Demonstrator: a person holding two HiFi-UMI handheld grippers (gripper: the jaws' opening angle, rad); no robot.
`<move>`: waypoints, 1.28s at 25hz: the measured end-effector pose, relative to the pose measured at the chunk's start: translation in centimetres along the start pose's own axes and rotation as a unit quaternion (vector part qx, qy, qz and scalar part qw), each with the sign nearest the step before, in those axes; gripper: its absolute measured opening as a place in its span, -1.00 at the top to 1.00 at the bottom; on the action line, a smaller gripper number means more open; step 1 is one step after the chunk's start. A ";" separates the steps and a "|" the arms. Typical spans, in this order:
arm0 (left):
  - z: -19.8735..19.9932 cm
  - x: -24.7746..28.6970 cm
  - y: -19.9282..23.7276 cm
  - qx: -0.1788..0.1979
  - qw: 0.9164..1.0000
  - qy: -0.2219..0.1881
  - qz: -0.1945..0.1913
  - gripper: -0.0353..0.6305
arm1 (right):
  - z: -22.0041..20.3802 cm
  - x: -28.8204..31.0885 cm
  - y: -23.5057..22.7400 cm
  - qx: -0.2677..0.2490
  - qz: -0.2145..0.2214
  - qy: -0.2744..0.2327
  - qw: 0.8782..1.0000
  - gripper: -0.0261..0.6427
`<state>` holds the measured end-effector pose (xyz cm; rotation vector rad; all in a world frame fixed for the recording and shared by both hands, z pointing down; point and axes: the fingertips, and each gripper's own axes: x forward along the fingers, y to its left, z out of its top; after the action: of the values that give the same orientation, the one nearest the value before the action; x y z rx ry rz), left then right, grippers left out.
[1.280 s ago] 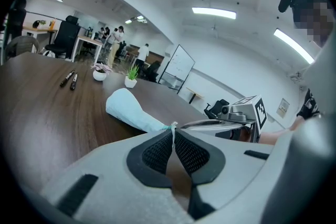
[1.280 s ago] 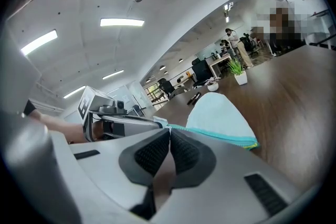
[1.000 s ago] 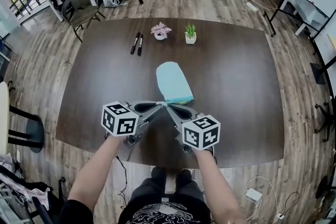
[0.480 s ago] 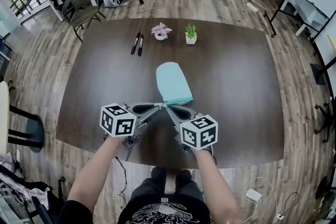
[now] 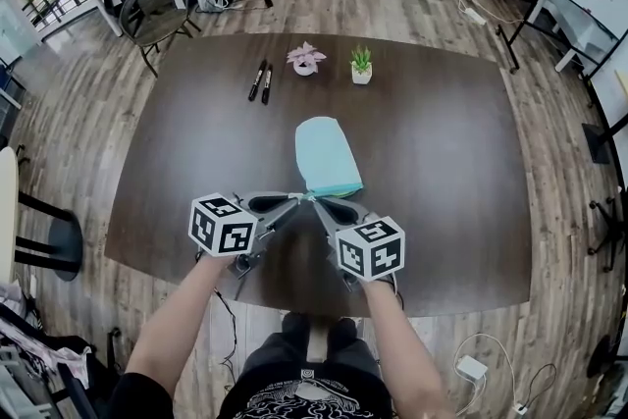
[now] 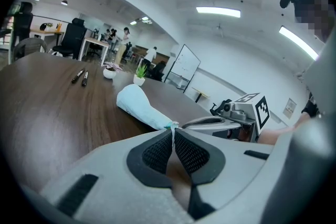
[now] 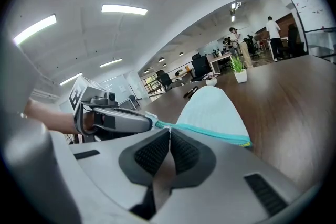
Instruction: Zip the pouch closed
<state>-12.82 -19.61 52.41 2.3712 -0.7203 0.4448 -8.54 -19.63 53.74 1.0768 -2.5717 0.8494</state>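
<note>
Dark table [image 5: 442,142], light blue pouch [image 5: 327,155] on it. Both clamped tight: left gripper [image 6: 172,128] on its corner tab, right gripper [image 7: 169,129] on the zipper [image 7: 210,132] end.

Table [image 5: 442,142]: dark brown wood, rectangular.
Middle: pale blue pouch [image 5: 324,155] lying flat, teal zip edge at its near end.
Far left: two black markers [image 5: 261,80] side by side, perhaps touching.
Far centre: pink plant [image 5: 305,60] and green plant [image 5: 361,65], both potted, near each other.
</note>
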 end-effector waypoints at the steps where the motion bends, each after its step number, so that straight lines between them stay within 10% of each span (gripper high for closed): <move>1: 0.0 0.0 0.2 -0.003 1.000 -0.003 0.003 0.82 | -0.1 0.0 -0.3 -0.001 -0.007 0.000 1.000 0.91; 32: -0.5 -1.7 3.5 -0.016 0.997 -0.020 0.074 0.82 | -1.7 -0.8 -3.8 -0.016 -0.072 0.025 0.997 0.90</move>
<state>-16.36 -20.98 53.62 2.3111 -0.9189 0.4464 -5.32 -20.31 56.43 1.1982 -2.4249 0.7873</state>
